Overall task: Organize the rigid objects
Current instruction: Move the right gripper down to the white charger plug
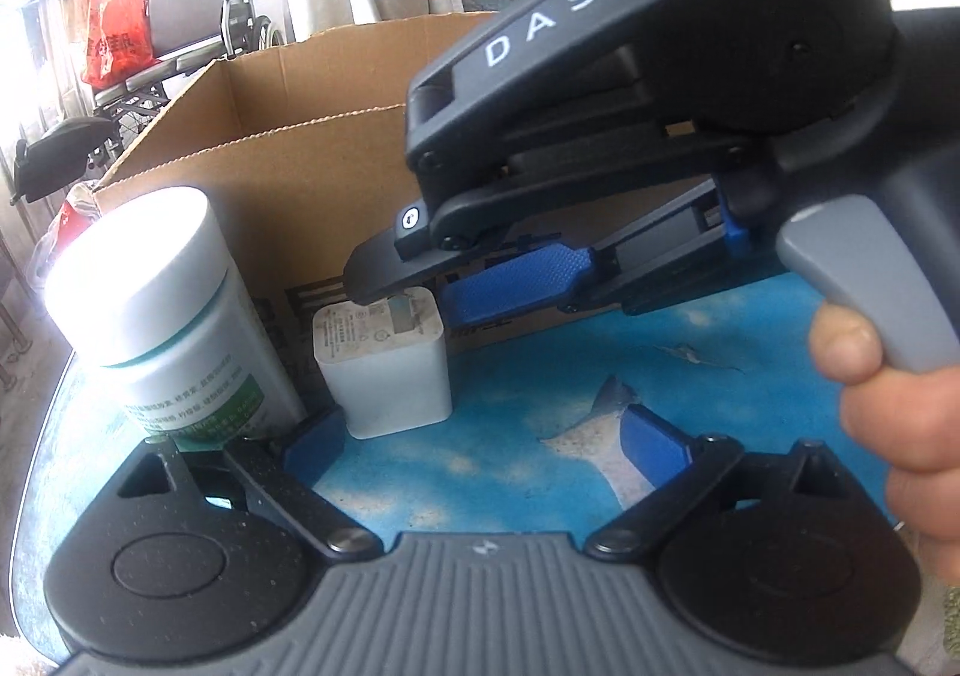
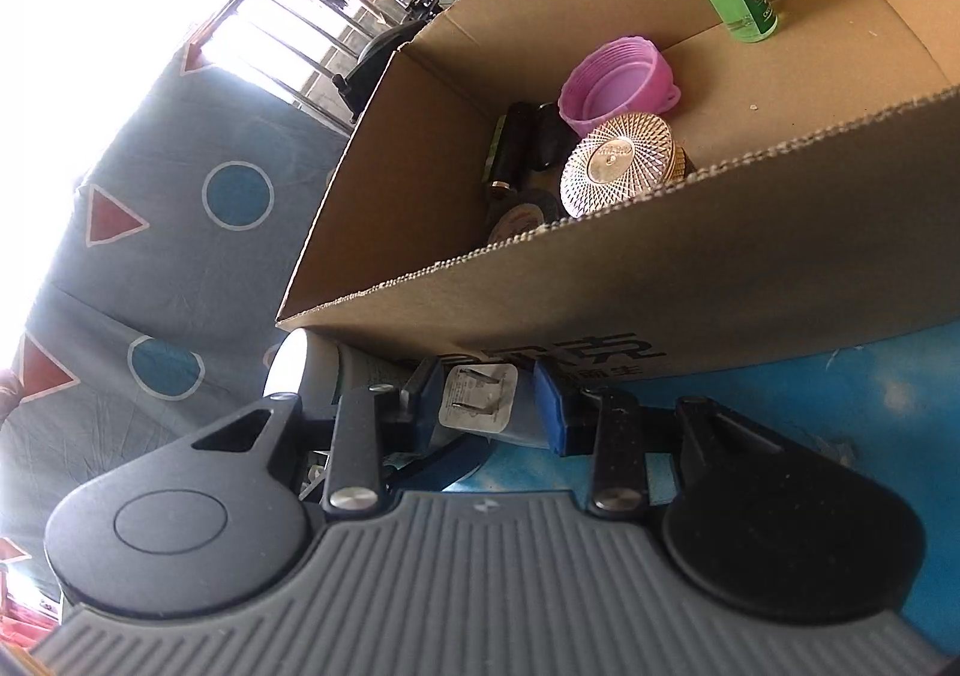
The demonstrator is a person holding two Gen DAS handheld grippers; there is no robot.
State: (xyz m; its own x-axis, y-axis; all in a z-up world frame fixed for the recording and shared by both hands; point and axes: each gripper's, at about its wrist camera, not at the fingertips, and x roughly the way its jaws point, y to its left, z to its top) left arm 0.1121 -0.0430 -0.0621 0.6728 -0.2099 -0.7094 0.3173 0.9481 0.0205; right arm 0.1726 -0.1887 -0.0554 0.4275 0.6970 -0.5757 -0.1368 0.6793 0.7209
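1. White charger block (image 1: 384,367) standing on the blue table (image 1: 540,376), just beside the white bottle (image 1: 162,310) and close against the front wall of the cardboard box (image 1: 288,147); prongs on top, seen in the right wrist view (image 2: 480,397).
2. Judged light, stiff and boxy, with smooth plastic sides, so likely a little slippery; not fragile, apart from the two thin prongs.
3. Best taken across two opposite flat sides, pads low enough to clear the prongs; bottle and box wall leave little room on those sides.
4. Right tongs (image 2: 489,406) spread wider than the block, one blue pad either side of it. Left-side pad looks close to the block or touching; right-side pad shows a clear gap. Not clamped on anything yet.
5. Left tongs (image 1: 486,442) released and wide apart, low over the table, empty; left pad tip close by the block's base and the bottle, contact not certain.
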